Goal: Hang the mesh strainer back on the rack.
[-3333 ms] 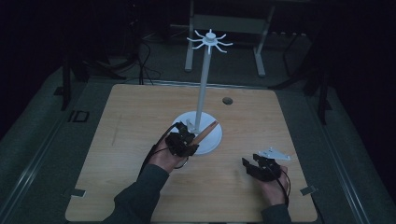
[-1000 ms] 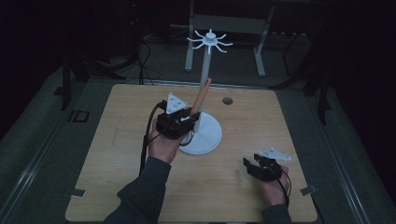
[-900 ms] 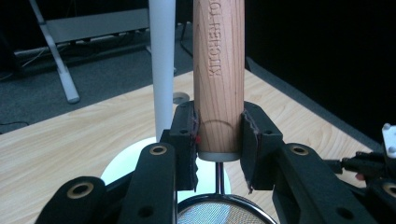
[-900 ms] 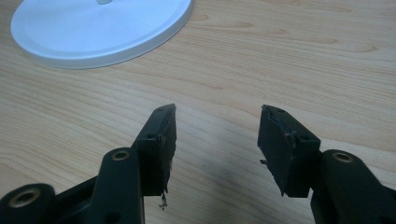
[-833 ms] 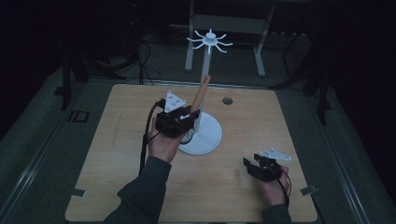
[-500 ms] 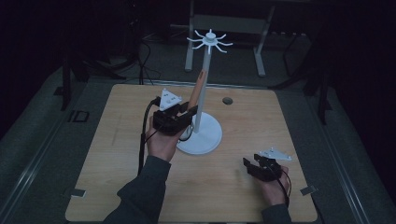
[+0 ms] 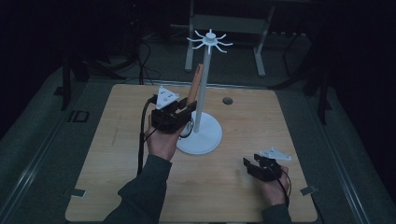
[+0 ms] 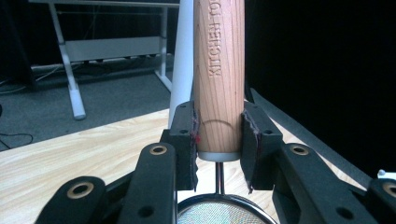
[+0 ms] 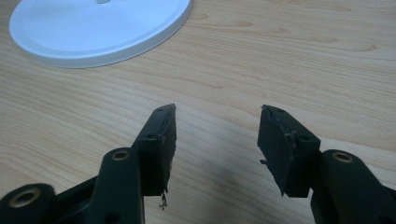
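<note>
**L gripper holds wooden-handled strainer upright beside white stand; R gripper idle, jaws apart**

High view: wooden bench (image 7: 116, 177) in a dark room, seen from above the person's side. White stand (image 7: 201, 135) sits near bench centre: round flat base, thin vertical pole, ring of short hooks at the top.

L gripper (image 7: 173, 115), in the person's left hand, is at approx 9 o'clock of the stand's base, just beside the pole. Its jaws are clamped on the wooden handle (image 7: 194, 84) of a small strainer. Handle rises toward 12 o'clock, tilted slightly, alongside the pole, its top end well below the hooks.

L gripper view: both pads press the handle's lower end, handle near upright. Letters "KITCHEN TO…" are engraved along the wood. Below the handle a thin wire stem leads to the mesh bowl (image 8: 217, 215) at the bottom edge. White pole stands just behind the handle; can't tell if they touch.

R gripper (image 7: 262, 167), in the right hand, lies low at approx 4 o'clock of the base, near the bench's front edge, well apart from the stand. R gripper view: jaws spread wide w/ nothing between them, bare wood beneath; the base's rim is at approx 11 o'clock.
</note>
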